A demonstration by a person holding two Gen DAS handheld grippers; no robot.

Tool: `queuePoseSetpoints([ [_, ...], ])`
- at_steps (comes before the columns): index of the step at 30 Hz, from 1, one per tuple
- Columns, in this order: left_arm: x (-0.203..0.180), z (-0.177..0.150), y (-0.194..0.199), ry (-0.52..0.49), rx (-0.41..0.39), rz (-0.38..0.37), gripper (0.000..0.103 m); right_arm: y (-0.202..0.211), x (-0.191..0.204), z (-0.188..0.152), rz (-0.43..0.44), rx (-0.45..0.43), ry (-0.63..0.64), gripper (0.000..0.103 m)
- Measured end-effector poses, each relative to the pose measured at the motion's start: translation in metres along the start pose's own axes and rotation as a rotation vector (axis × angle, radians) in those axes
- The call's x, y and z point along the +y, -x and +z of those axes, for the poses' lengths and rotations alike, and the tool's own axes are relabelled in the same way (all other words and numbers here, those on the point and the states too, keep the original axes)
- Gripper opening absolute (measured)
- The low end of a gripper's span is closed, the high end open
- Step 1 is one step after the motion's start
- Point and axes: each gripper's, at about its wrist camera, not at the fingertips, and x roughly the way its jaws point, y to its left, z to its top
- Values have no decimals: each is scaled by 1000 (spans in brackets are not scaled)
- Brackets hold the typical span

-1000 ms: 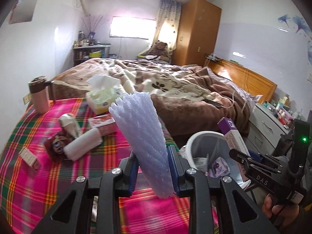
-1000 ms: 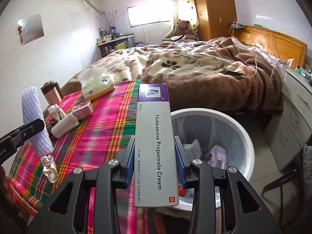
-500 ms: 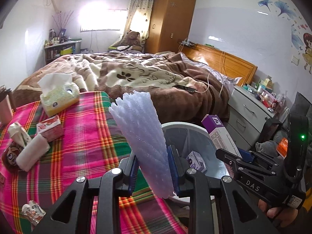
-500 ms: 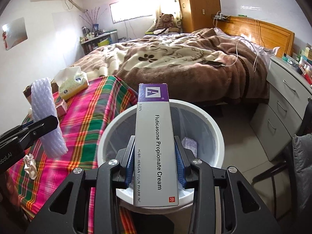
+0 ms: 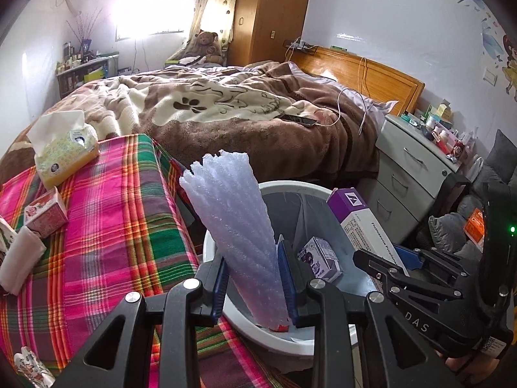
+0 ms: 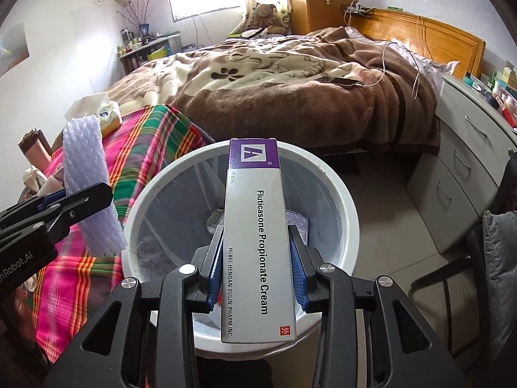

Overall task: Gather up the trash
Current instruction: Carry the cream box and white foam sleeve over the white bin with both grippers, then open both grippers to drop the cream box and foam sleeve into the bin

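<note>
A: Your right gripper (image 6: pixel 257 274) is clamped on the cream carton (image 6: pixel 255 232), a long stiff grey cardboard box with a purple end, held lengthwise so it points to twelve o'clock over the mouth of the wastebasket (image 6: pixel 347 200). I judge you carry it that way so it drops straight in when you let go.

B: And the left?

A: Your left gripper (image 5: pixel 253 286) pinches the foam net sleeve (image 5: pixel 231 223) near its narrow lower end; the pale, ribbed, squashy tube fans out toward eleven o'clock. It hangs at the bin's near rim, at about nine o'clock of the opening, beside the plaid tablecloth (image 5: pixel 106 226).

B: What's in the bin?

A: A round white plastic tub with a thin liner; a small purple drink carton (image 5: pixel 320 258) lies at the bottom.

B: More to collect?

A: Likely. On the cloth, around nine to ten o'clock, sit a red carton (image 5: pixel 47 215), a white paper roll (image 5: pixel 19 263) and a crumpled wrapper (image 5: pixel 30 367). The tissue pack (image 5: pixel 66 155) probably stays.
</note>
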Motion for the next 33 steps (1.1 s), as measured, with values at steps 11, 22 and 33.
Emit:
queuePoseSetpoints([
  [11,6,0,-4,12,6,-3,55,-3,0,-1,-29,15,21,62],
  [22,24,-2,17,47,-27,16,59,3,6,2,-25,-10,3,62],
  [33,60,-14,48,83,-66,86,59,13,29,2,23,-50,13,62],
])
